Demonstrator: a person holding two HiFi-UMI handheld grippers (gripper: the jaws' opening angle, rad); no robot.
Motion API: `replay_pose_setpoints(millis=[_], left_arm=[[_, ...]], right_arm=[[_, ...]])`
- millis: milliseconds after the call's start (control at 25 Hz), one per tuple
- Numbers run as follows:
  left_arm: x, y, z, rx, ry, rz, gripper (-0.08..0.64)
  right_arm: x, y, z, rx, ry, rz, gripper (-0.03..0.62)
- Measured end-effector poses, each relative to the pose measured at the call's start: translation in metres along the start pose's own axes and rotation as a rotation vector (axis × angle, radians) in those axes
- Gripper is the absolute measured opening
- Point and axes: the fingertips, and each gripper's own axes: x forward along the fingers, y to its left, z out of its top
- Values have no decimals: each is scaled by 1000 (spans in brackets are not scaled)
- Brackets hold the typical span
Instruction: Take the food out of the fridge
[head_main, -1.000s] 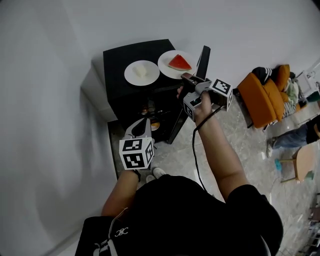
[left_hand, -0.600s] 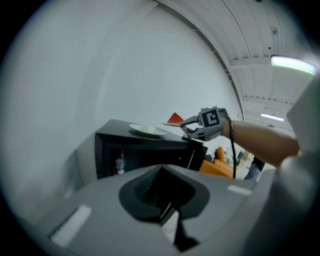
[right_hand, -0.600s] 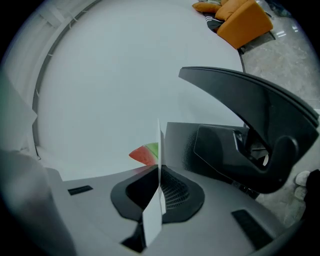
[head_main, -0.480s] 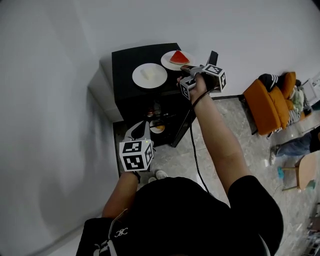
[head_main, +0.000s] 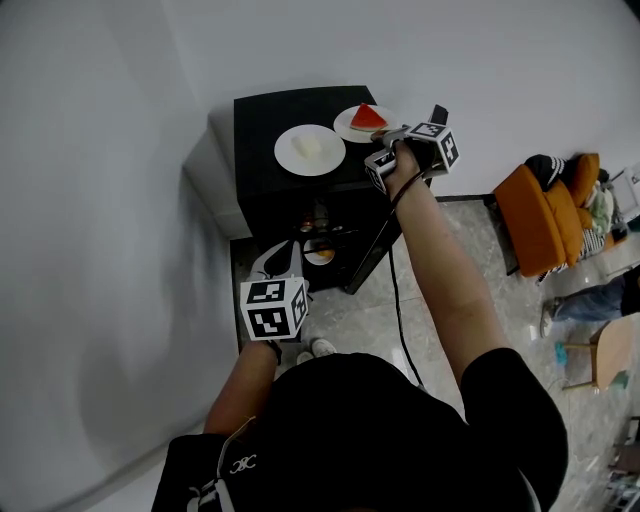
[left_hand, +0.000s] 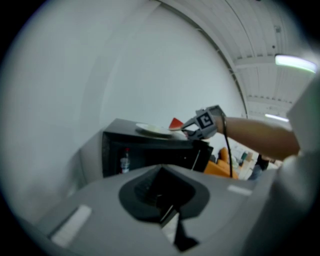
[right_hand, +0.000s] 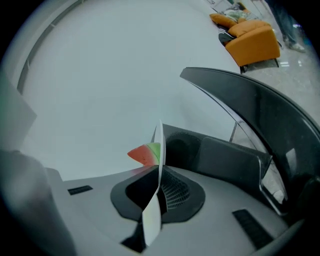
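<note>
Black fridge (head_main: 265, 115), door (head_main: 372, 252) open. Right gripper (head_main: 386, 133) clamped on the rim of a white plate (head_main: 349, 126) carrying a watermelon slice (head_main: 368, 117), over the fridge top's far right corner; contact with the top unclear. Second plate (head_main: 310, 150) with pale food sits beside it. Left gripper (head_main: 284, 252) closed, empty, low before the open front. A dish (head_main: 318, 256) is on a shelf inside.

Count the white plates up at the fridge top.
2. The pale-food plate sits mid fridge top; the watermelon plate is at its right edge, in the right hand-held gripper. None seems hidden.
</note>
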Motion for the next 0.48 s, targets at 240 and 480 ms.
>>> replay_pose_setpoints(millis=[240, 480], left_arm=[[4, -1, -1, 2, 6, -8, -2], [5, 2, -2, -3, 12, -9, -2]], right_arm=[[3, 2, 6, -159, -12, -114, 35], [1, 2, -4, -353, 25, -239, 92]])
